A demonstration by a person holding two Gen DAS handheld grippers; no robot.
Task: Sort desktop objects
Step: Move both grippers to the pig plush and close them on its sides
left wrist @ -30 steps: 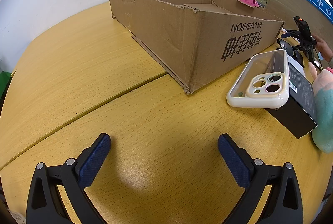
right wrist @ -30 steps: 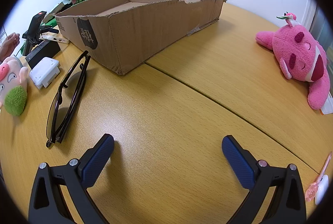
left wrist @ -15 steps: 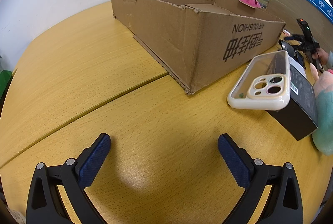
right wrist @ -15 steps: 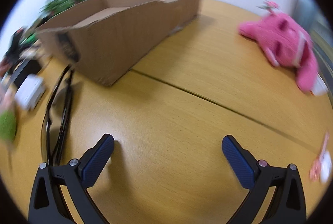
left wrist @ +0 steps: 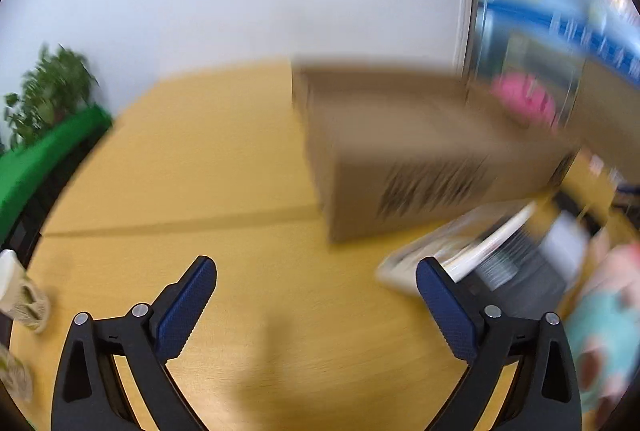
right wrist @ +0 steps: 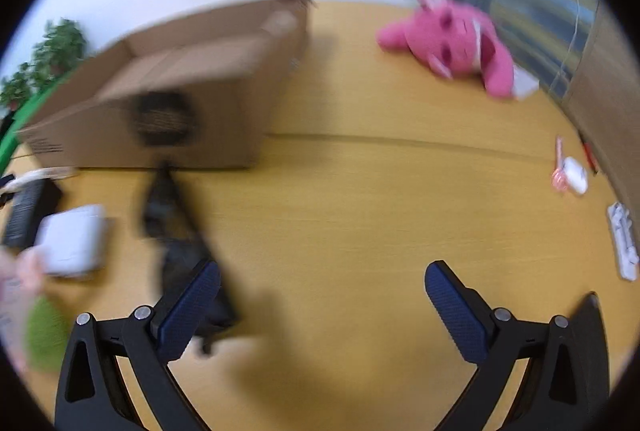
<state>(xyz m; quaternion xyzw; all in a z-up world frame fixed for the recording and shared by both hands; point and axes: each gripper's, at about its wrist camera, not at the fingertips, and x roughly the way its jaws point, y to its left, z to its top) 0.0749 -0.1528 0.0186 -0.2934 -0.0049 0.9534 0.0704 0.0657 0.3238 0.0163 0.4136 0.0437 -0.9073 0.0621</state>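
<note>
Both views are motion-blurred. An open cardboard box (left wrist: 404, 147) (right wrist: 168, 91) sits on the wooden table (left wrist: 200, 171). My left gripper (left wrist: 316, 291) is open above bare table, and a white phone case (left wrist: 460, 251) on a black box (left wrist: 532, 271) lies just beyond its right finger. My right gripper (right wrist: 322, 295) is open too, with black glasses (right wrist: 180, 231) lying by its left finger. A pink plush toy (right wrist: 456, 43) lies at the far right, and a small white box (right wrist: 74, 239) lies to the left.
A teal and pink plush (left wrist: 600, 323) lies at the left view's right edge. A green-tufted plush (right wrist: 36, 315) is at the right view's lower left. A small white item with pink (right wrist: 572, 175) and a white strip (right wrist: 622, 239) lie by the right table edge. Plants (left wrist: 48, 91) stand behind.
Both grippers have lifted and swung, so both views now blur and sit further back from the box. The glasses now lie close to the right gripper's left finger. Both stay open.
</note>
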